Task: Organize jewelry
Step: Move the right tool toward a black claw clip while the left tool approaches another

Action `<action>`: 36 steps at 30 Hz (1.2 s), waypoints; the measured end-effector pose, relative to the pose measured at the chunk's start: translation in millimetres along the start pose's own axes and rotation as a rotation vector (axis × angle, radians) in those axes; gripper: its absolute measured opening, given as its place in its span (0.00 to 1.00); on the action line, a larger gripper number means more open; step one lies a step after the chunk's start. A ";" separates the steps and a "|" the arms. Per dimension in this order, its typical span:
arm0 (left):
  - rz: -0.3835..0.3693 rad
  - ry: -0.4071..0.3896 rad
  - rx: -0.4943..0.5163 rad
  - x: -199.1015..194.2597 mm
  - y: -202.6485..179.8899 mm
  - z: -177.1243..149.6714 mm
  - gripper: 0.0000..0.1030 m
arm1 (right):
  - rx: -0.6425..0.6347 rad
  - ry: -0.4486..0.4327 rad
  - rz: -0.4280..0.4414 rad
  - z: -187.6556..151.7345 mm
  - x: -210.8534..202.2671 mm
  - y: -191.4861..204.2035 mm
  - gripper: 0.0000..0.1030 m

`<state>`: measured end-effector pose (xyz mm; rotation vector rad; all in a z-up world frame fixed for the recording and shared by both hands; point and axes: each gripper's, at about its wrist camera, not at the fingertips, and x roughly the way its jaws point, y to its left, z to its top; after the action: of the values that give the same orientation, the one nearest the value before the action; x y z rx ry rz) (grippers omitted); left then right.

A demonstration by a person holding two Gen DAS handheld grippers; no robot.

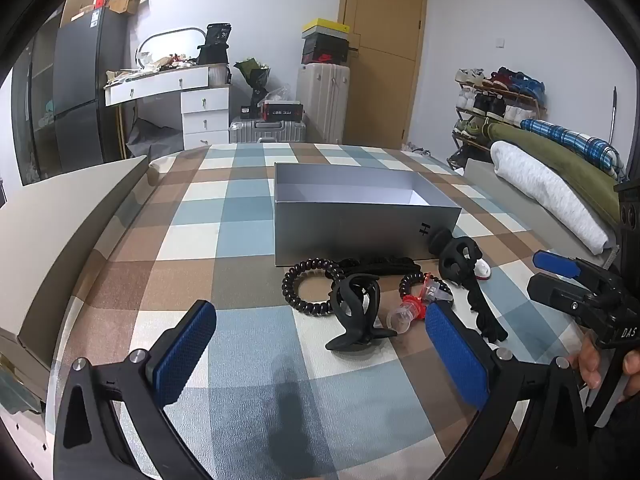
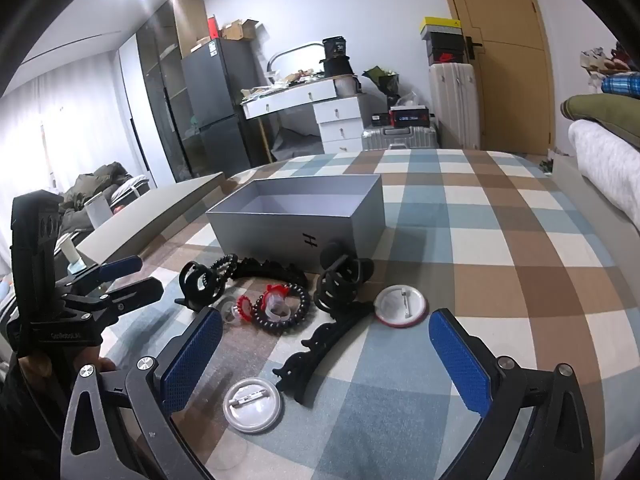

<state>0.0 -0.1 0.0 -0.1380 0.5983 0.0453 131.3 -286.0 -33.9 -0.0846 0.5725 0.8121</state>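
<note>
The left gripper (image 1: 320, 360) is hovering at the bottom of its own view with its blue-padded fingers (image 1: 182, 354) spread wide and nothing between them. The right gripper (image 2: 326, 364) is likewise standing open and empty, low in its frame; in the left wrist view it is showing at the right edge (image 1: 560, 276).

Just above the left gripper's gap, at centre frame, a black claw clip (image 1: 356, 312) is lying on the checked bedspread (image 1: 240, 216), touching a black spiral hair tie (image 1: 306, 290). A red and clear small clip (image 1: 412, 308) is sitting just right of it, and a second black claw clip (image 1: 456, 256) is resting against the box's front corner.

In the right wrist view, a long black wavy hair clip (image 2: 320, 348) is lying between the fingers, with one round pin badge (image 2: 253, 405) face down at lower centre and another (image 2: 401, 305) near mid-frame.

Beyond the pile, the open grey box (image 1: 360, 232) is standing at centre.
</note>
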 end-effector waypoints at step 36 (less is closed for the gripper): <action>0.023 0.019 0.035 2.7 -6.2 0.0 0.99 | -0.007 0.024 -0.037 -0.7 4.2 -2.6 1.00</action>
<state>2.7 -6.2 -0.8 -0.0978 0.6195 0.0563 135.1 -285.3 -37.1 -0.1108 0.5894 0.7777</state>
